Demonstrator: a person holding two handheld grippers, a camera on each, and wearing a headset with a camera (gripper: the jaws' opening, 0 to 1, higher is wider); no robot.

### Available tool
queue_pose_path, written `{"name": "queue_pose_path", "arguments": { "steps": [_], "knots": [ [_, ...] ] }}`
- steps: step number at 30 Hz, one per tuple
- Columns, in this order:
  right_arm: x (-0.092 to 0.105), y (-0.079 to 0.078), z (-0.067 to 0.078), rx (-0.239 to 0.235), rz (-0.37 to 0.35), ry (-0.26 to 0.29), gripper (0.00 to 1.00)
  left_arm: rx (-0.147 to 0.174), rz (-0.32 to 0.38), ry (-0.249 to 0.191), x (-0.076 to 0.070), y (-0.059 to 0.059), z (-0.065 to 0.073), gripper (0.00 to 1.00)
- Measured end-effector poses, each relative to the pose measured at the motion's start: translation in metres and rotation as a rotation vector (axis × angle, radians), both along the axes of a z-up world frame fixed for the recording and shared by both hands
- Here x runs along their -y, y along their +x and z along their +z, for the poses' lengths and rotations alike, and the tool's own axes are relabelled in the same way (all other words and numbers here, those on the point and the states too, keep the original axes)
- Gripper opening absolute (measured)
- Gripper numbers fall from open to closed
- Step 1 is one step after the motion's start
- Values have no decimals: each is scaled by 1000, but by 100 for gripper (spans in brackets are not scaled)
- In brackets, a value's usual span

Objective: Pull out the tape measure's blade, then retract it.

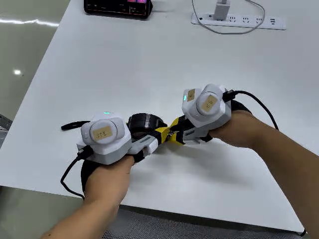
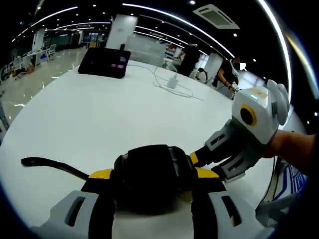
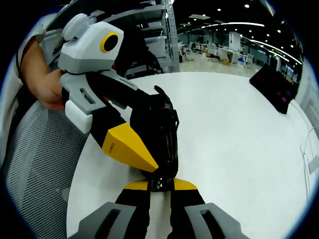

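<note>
Your left hand (image 1: 107,179) and right hand (image 1: 241,128) sit closest, each carrying one of the two grippers. Between them lies one tape measure (image 1: 144,122), a black case resting on the white table (image 1: 149,59) near its front edge.

Your left gripper (image 1: 152,135) has its jaws clamped on either side of the case, one yellow tip against each flank in the left gripper view. Your right gripper (image 1: 173,135) has its jaws pinched almost together on a small tab at the case's mouth, where the blade comes out. How much blade is out you cannot tell.

The tape measure runs left to right across the table, in line with both grippers. Its mouth faces your right gripper, and its one black strap (image 1: 75,124) trails off to your left.

Well apart at the far edge sit one dark tablet (image 1: 118,7) and one white power strip (image 1: 239,21), with one plug (image 1: 222,10) in it.
</note>
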State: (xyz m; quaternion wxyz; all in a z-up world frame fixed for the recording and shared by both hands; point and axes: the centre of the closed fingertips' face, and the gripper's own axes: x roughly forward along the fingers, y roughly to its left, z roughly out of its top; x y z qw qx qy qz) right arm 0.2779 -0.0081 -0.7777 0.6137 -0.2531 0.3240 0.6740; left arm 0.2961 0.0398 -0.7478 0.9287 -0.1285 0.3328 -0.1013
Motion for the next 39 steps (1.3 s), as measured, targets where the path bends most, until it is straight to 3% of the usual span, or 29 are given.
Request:
{"name": "queue_pose_path", "arguments": {
  "steps": [20,29,39],
  "knots": [
    [4,3,3,13,-27,4,20,25,-79,14,1,-1,5,57],
    [11,4,6,27,-81,2,38,46,-102,25,-1,-2,9,57],
    [12,3,8,29,-92,6,39,53,-111,31,-4,-4,12,59]
  ]
}}
